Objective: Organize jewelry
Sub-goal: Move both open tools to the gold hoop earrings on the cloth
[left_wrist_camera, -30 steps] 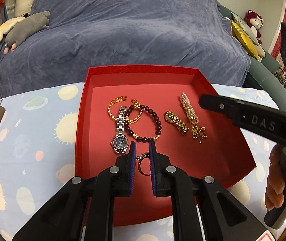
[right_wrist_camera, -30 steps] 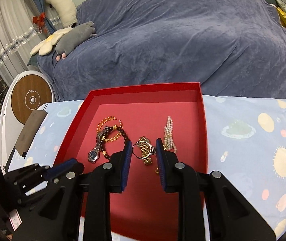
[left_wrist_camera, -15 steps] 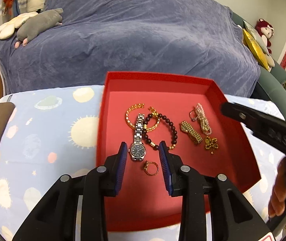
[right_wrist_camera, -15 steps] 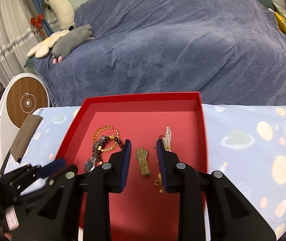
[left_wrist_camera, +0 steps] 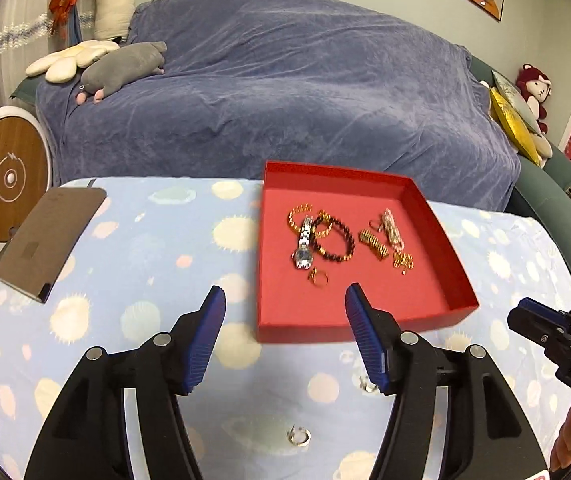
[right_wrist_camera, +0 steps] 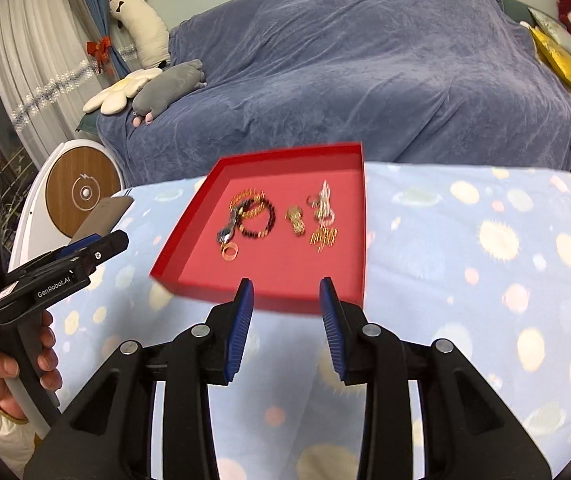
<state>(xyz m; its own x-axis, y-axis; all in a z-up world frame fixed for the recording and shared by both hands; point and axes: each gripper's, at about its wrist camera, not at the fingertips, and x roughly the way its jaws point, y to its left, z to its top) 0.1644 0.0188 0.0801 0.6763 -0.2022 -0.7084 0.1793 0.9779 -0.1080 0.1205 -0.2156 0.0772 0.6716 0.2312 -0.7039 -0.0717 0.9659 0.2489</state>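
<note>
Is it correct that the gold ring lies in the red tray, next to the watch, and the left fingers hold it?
Not quite. The gold ring lies in the red tray beside the watch, but the left gripper, jaws opening, holds nothing, as the left wrist view shows.

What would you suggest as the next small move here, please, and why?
Probably bring the left claw, whose jaws are opening with nothing between them, down to the small ring on the patterned cloth just below it. That ring and another beside the right finger lie outside the red tray, where the other jewelry already sits. The right claw is empty too.
</note>
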